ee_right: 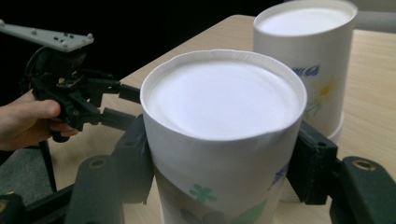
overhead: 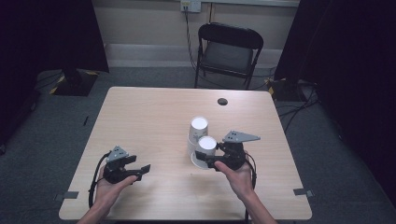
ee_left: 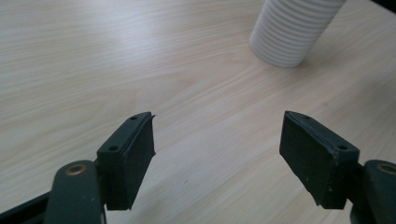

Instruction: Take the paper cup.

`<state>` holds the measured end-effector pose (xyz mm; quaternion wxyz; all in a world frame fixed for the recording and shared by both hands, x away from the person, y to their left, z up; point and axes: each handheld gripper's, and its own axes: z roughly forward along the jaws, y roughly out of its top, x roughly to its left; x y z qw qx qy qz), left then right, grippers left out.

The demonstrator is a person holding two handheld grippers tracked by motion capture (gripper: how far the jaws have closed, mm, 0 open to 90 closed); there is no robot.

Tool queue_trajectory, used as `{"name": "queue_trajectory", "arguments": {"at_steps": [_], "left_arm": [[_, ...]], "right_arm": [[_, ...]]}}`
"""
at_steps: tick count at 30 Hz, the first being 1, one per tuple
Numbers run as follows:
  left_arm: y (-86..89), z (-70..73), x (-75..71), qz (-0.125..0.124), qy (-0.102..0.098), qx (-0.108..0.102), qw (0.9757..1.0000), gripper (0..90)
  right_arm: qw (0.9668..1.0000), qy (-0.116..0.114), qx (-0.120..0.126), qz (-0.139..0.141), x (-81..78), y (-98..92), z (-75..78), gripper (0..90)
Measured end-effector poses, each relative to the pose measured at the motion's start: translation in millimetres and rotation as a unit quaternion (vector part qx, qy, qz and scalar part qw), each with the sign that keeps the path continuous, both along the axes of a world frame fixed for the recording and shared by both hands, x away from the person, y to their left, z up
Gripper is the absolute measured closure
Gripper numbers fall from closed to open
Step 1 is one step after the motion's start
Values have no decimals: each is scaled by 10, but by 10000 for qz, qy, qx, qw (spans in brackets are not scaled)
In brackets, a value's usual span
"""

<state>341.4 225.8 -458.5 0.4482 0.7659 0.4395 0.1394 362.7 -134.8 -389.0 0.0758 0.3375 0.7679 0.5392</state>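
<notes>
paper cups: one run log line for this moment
right hand-held gripper: shut on near upturned white paper cup | left hand-held gripper: open

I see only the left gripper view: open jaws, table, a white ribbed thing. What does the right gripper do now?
Observer: The right gripper grips the nearer cup, upside down; its wall is dented by the pads.
Operator: Is there one more cup?
Observer: Yes, a second cup stands upside down just behind it.
Operator: What is beyond the table?
Observer: A black folding chair.
</notes>
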Motion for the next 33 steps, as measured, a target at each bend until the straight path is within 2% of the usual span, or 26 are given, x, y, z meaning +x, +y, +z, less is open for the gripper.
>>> {"name": "queue_trajectory", "arguments": {"at_steps": [5,9,11,13,16,20,25,28,30,33], "left_arm": [[-194,100,-11,-186,-316,191,9991,308],[-294,166,-21,-274,-457,29,9986,326],[-346,200,-23,-335,-520,50,9981,333],[-408,240,-33,-361,-679,136,9969,354],[-499,298,-47,-584,-734,104,9955,354],[-559,340,-105,-810,-1035,196,9911,364],[-620,299,-160,-1039,-1072,107,9887,392],[-676,281,-215,-1203,-1183,212,9854,401],[-704,289,-256,-1305,-1315,342,9821,399],[-728,285,-288,-1339,-1416,334,9803,391]], "right_arm": [[9999,117,59,98,-70,26,-62,359],[9994,233,176,158,-125,33,-88,361],[9991,288,221,200,-144,36,-95,361],[9990,355,193,196,-148,53,-89,363],[9986,416,237,218,-117,89,-58,367],[9979,388,431,283,-104,133,15,376],[9957,567,620,379,-85,191,3,375],[9939,713,667,520,-86,248,-13,373],[9927,806,660,612,-104,287,-9,369],[9910,912,689,691,-115,336,-13,361]]}}
